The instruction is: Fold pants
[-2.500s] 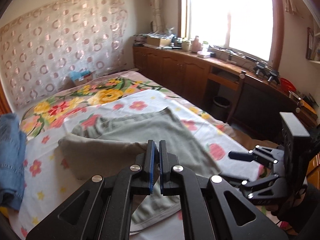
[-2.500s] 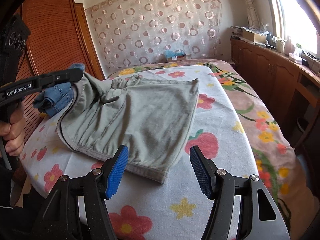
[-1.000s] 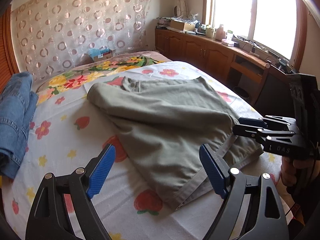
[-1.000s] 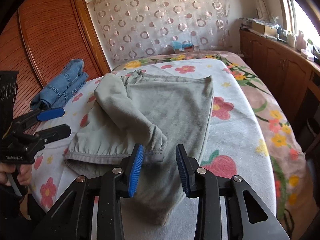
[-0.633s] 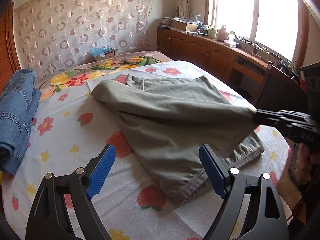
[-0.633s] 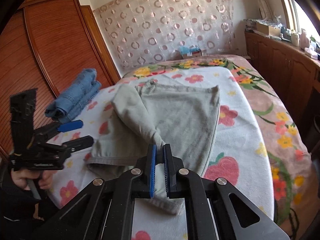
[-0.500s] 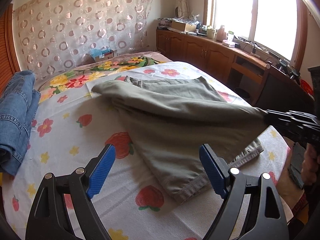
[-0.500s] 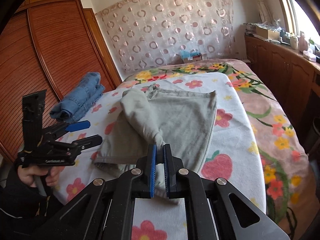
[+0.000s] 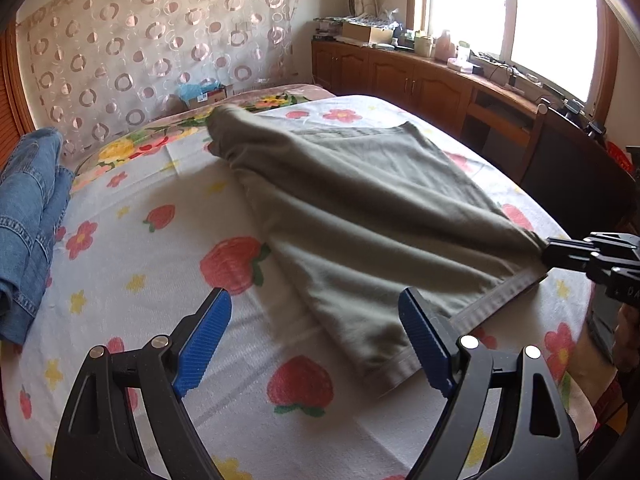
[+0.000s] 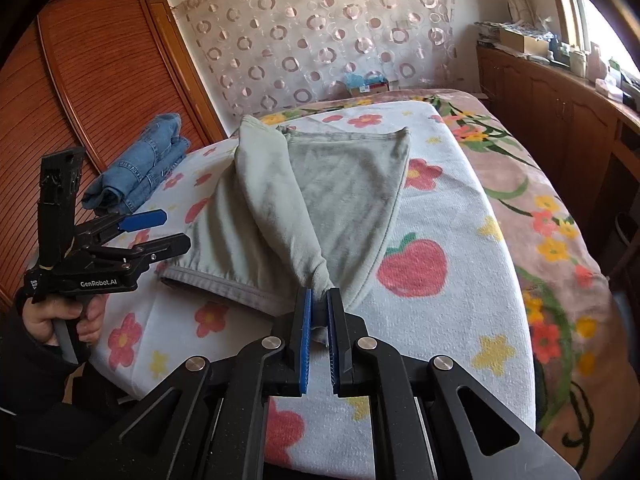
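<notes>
— Where the blue jeans (image 10: 138, 168) lie folded at the left edge of the bed (image 10: 460, 240), what is next to them?

— Just right of them comes the left gripper (image 10: 158, 230), held by a hand (image 10: 60, 316) in a dark sleeve. Its jaws stand wide apart with nothing between them; in its own view the blue pads (image 9: 204, 336) hang above the flowered sheet (image 9: 140, 280), and the near hem of the pants (image 9: 360, 216) lies beside the right pad.

— And the pants themselves?

— Grey-green, spread across the middle of the sheet. One fold of cloth rises off the rest as a taut ridge and runs from the far end to the right gripper (image 10: 318, 340).

— Is that gripper holding it?

— Yes, its pads are closed on a bunched corner of the fabric, lifted clear of the sheet.

— Further right?

— Wooden cabinets (image 10: 560, 108) under a bright window (image 9: 520, 20).
</notes>
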`<act>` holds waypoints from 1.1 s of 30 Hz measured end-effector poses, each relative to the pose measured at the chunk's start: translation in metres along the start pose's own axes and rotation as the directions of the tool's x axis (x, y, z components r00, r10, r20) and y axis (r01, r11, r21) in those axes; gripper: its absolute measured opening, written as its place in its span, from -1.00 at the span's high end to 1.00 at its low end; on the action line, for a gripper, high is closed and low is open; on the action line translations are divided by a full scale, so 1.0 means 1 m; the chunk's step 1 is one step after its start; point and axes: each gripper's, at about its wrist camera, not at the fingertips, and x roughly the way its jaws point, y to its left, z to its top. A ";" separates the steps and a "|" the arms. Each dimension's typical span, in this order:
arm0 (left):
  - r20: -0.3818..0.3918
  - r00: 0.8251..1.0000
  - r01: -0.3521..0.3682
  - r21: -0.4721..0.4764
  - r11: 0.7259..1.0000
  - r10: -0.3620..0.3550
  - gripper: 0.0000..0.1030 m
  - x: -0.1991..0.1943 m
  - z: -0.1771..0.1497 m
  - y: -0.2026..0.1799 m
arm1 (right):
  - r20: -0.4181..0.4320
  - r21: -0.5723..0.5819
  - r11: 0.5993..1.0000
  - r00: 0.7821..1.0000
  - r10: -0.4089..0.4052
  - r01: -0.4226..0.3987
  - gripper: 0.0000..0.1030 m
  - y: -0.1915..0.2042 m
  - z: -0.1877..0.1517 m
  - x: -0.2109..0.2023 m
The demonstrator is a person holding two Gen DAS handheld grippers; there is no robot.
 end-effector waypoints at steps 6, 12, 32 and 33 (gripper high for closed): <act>-0.021 1.000 -0.021 0.005 1.000 0.021 -0.67 0.004 -0.004 0.004 | -0.023 -0.023 1.000 1.000 -0.010 0.010 0.79 0.003 -0.002 0.003; -0.041 0.999 -0.025 0.000 1.000 0.025 -0.67 0.009 -0.008 0.008 | 0.038 -0.046 0.998 0.998 -0.045 0.046 0.40 0.000 0.021 -0.007; 0.051 0.998 -0.033 -0.063 0.997 0.037 -0.67 -0.018 0.011 0.041 | -0.178 -0.098 0.994 0.983 0.040 -0.058 0.37 0.018 0.127 0.143; 0.050 0.998 -0.034 -0.065 0.997 0.037 -0.67 -0.018 0.011 0.042 | -0.184 -0.101 0.993 0.982 0.034 -0.053 0.37 0.019 0.129 0.146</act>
